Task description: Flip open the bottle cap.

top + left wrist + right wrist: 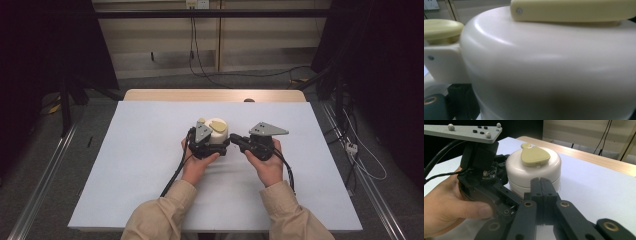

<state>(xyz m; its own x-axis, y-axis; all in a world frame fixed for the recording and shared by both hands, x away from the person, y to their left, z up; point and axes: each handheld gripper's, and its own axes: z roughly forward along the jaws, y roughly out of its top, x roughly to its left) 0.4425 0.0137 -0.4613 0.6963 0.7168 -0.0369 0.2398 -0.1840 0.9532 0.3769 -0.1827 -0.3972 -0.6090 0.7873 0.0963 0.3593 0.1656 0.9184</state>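
A round cream container (218, 134) with a pale yellow lid handle (534, 155) stands mid-table. My left gripper (202, 142) presses against its left side. Up close, the container wall (549, 70) has a yellow knob (440, 28) on a white bracket (441, 62) at its left. One dark jaw link (434, 107) sits far out at the bottom left, so the jaws stand spread; nothing shows them clamping. My right gripper (543, 185) is shut with nothing in it, its tips at the container's lower wall (534, 176). From above, that right gripper (234, 139) points left.
A pale blue sheet (150, 165) covers the table, and a wooden edge (215, 95) runs along the back. A hand (446, 202) holds the left gripper, its grey plate (464, 131) above. Cables and rails lie on the floor at either side.
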